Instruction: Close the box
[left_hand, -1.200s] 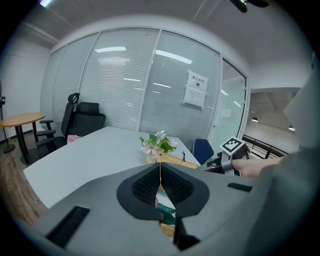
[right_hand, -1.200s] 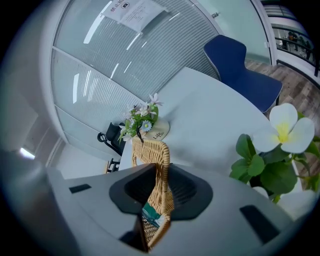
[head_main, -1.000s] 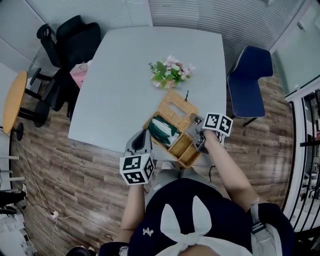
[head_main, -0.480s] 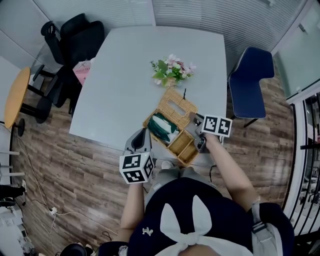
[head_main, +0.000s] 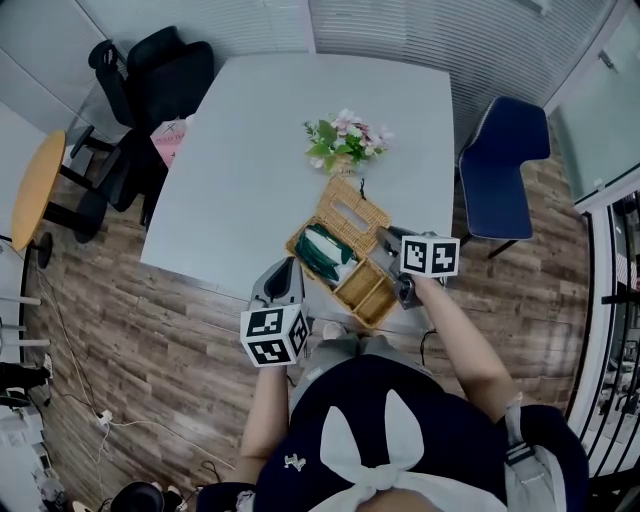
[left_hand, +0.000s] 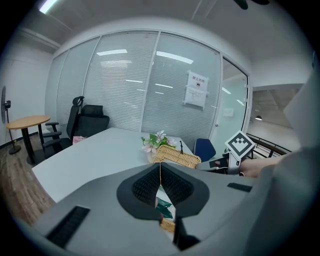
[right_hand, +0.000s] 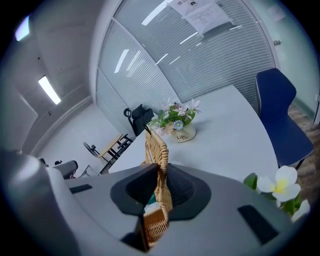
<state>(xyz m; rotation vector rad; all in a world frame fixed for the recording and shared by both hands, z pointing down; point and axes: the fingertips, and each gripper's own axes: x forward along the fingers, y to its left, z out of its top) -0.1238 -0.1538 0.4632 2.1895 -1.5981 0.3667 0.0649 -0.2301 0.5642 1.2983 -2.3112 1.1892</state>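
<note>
An open wicker box (head_main: 362, 290) stands at the near edge of the white table (head_main: 260, 150), a green packet (head_main: 325, 255) in one compartment. Its wicker lid (head_main: 352, 212) is folded back on the far side. My right gripper (head_main: 386, 241) is at the lid's right edge. In the right gripper view it (right_hand: 159, 175) is shut on the lid (right_hand: 156, 145), whose rim stands upright between the pads. My left gripper (head_main: 288, 270) hangs just left of the box. Its (left_hand: 160, 172) pads meet with nothing between them, and the lid (left_hand: 176, 156) lies ahead.
A pot of flowers (head_main: 343, 142) stands on the table just beyond the box. A blue chair (head_main: 500, 160) is to the right, a black office chair (head_main: 150, 90) and a round wooden table (head_main: 35, 185) to the left. The person's body is close behind the near table edge.
The right gripper's marker cube has shifted slightly left and turned while staying at the lid's edge. The left gripper has hardly moved.
</note>
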